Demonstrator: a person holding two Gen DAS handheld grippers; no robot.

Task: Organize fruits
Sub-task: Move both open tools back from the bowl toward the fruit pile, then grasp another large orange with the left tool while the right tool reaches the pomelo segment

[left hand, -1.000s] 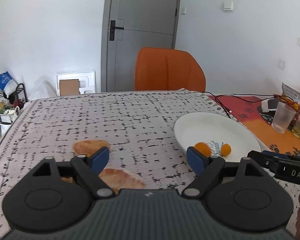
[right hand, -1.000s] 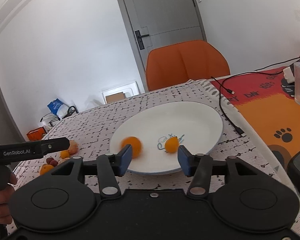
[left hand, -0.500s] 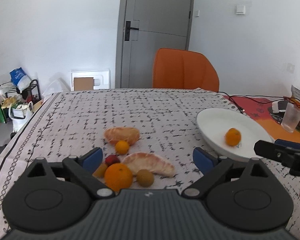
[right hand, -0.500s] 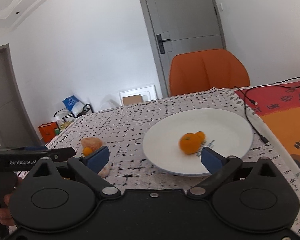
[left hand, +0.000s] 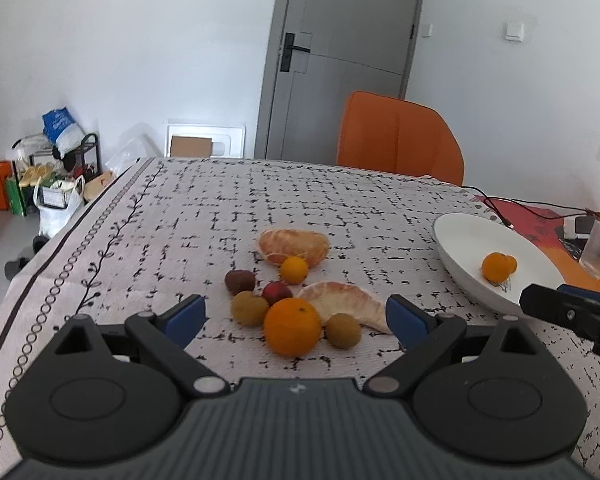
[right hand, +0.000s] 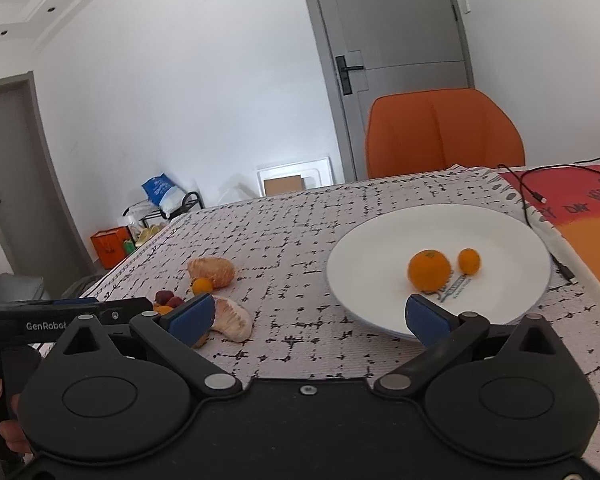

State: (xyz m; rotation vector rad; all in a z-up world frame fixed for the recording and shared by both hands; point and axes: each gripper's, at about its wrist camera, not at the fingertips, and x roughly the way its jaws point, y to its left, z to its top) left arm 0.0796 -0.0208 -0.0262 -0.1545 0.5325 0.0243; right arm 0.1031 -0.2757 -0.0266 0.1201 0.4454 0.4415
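Observation:
A white plate on the right holds an orange and a small kumquat; the plate also shows in the left wrist view. A fruit cluster lies mid-table: a large orange, two pomelo pieces, a small kumquat, two yellow-brown fruits and two dark red ones. My left gripper is open and empty, just short of the cluster. My right gripper is open and empty before the plate's near rim.
The patterned tablecloth covers the table. An orange chair stands at the far side. A black cable runs beside the plate over a red-orange mat. A clear cup stands at far right.
Both grippers have drawn back and risen. The right gripper has opened wide, and the orange that was between its fingers now lies on the plate. The fruit cluster has come into the left view.

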